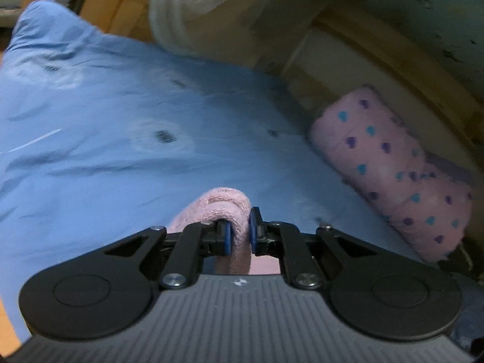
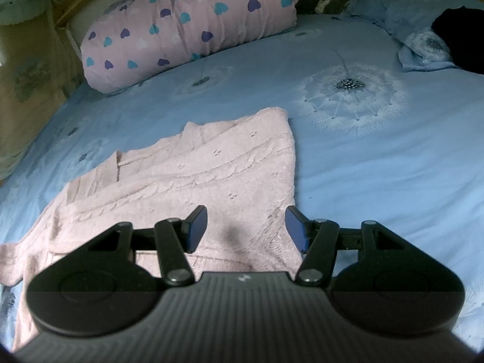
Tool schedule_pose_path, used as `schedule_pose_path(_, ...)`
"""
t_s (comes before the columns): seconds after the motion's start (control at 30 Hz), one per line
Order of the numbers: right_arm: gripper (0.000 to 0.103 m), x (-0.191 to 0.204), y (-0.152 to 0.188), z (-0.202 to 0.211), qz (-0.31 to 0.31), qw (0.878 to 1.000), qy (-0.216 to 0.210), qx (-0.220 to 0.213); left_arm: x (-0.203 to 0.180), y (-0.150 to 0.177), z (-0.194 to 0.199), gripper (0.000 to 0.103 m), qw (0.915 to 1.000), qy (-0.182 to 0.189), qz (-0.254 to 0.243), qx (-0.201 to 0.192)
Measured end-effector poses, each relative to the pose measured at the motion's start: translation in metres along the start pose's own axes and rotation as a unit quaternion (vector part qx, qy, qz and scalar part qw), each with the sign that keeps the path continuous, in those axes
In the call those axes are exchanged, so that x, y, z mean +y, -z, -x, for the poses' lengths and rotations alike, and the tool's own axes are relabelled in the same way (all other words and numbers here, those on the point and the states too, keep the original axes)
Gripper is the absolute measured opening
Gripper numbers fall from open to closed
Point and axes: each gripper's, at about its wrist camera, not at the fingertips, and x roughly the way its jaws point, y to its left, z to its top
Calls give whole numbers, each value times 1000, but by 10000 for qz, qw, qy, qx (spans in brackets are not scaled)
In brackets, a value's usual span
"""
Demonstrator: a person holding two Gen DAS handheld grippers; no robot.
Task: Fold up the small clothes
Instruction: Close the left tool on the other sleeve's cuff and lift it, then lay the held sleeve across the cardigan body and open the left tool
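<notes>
Pinching pink sweater (image 1: 225, 208), left claw (image 1: 240, 231), right claw (image 2: 246, 227) spread above knit

Both wrist views low over bedsheet (image 2: 363, 166), sharing heart-print pillow (image 1: 393, 166).

No words, labels or numbers can be read. Only a small white logo mark sits on each gripper body (image 1: 239, 282) (image 2: 242, 279), too small to make out.

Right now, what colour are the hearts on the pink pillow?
Purple, turquoise and white hearts on the pillow; clearest in the right wrist view.
</notes>
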Motion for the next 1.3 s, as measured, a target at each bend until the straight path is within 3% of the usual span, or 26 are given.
schedule_pose_path(0.2, 60, -2, -1, 1, -42, 10000, 7, -15, -71, 0, 10, 14, 9969, 580, -520, -74)
schedule_pose_path(0.43, 60, -4, -4, 4, -51, 9999, 0, -91, -144, 22, 15, 14, 9881, 1215, -944, 60)
schedule_pose_path(0.8, 60, -9, -11, 9, -134, 9997, 40, -199, -223, 61, 10, 13, 9799, 1689, -1042, 195)
schedule_pose_path(0.93, 60, -12, -12, 10, -195, 9996, 39, -221, -251, 92, 8, 13, 9765, 1791, -1179, 207)
schedule_pose_path(1.07, 60, -15, -14, 11, -251, 9994, 23, -246, -281, 136, -6, 13, 9696, 1816, -1566, 497)
schedule_pose_path(1.3, 60, -19, -17, 14, -395, 9988, 2, -291, -307, 218, -32, 14, 9468, 1605, -2561, 1109)
